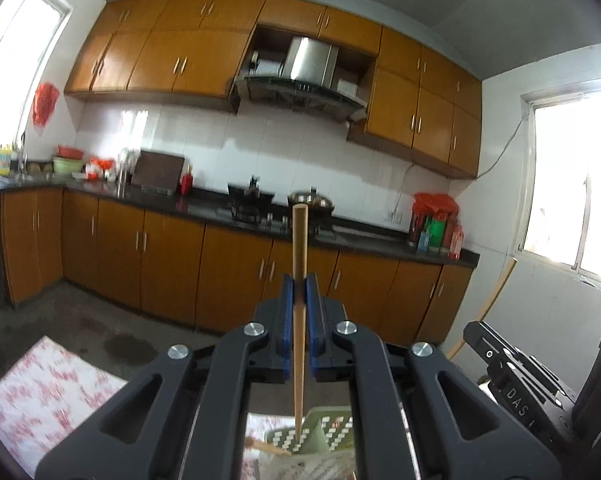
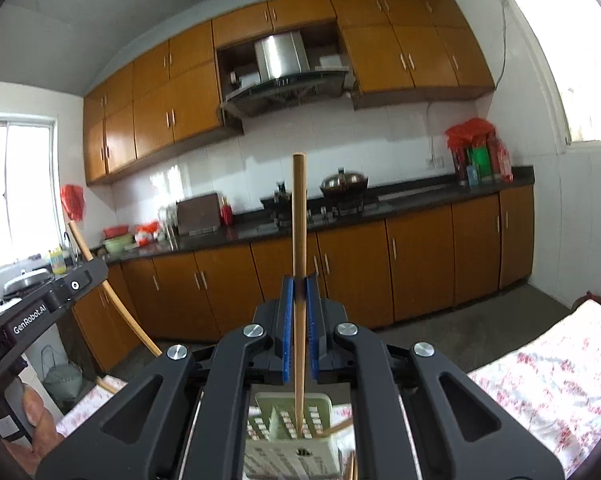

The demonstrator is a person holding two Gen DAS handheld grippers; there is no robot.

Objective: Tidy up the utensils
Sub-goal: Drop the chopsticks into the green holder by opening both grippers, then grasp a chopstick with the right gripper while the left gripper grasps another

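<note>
In the left wrist view my left gripper (image 1: 299,282) is shut on a wooden chopstick (image 1: 300,240) that stands upright, its lower tip over a green perforated utensil holder (image 1: 332,434). A loose chopstick (image 1: 268,447) lies beside the holder. In the right wrist view my right gripper (image 2: 299,282) is shut on a second upright chopstick (image 2: 299,208), whose lower end points into the same green holder (image 2: 278,428). Whether either tip touches the holder I cannot tell. Each gripper shows at the edge of the other's view: the right gripper body (image 1: 512,368) and the left gripper body (image 2: 48,304).
The holder stands on a table with a floral cloth (image 1: 40,392) (image 2: 560,376). A hand (image 2: 32,412) holds the left gripper. Across the floor are orange cabinets, a dark counter (image 1: 204,210) with a stove, a wok (image 2: 343,182) and red bags.
</note>
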